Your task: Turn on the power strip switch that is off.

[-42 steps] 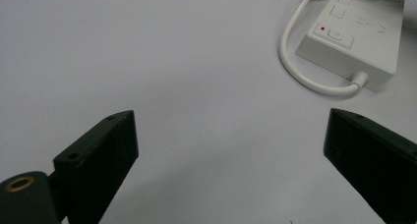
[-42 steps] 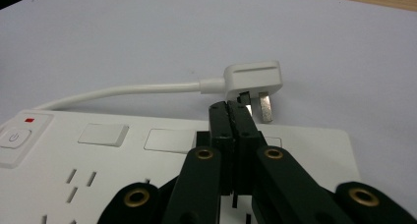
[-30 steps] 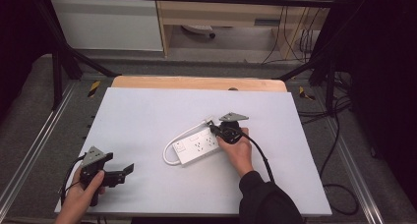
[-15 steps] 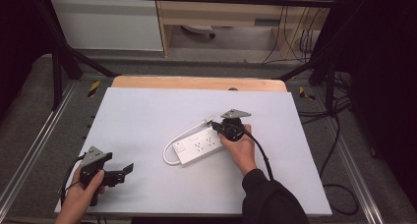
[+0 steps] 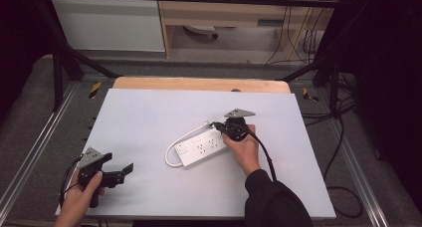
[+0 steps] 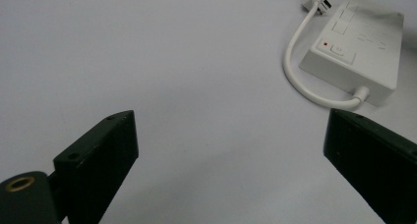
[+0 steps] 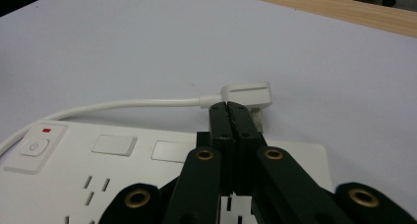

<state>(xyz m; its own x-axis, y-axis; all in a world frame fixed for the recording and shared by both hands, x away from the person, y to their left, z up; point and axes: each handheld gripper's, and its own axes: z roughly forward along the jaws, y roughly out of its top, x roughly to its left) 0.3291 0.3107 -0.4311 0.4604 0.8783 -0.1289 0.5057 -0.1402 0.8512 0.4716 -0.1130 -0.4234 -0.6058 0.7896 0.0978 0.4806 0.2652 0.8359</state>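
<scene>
Work in hand: the white plastic power strip with its short white looped cable and flat white plug.
Right gripper: jaws pressed together with nothing visibly between them, tips over the strip's far end, just short of the plug.
Plug: lies on the pale grey table top just beyond the right tips, prongs free, no socket taken.
Strip: directly under the right gripper; red mark beside the power button.
Left gripper: jaws spread wide, empty, well apart from the strip, which lies ahead and to one side.
Done: apparently a reach to the plug end.
Left: grasping, by my reading; nothing is held yet.
</scene>
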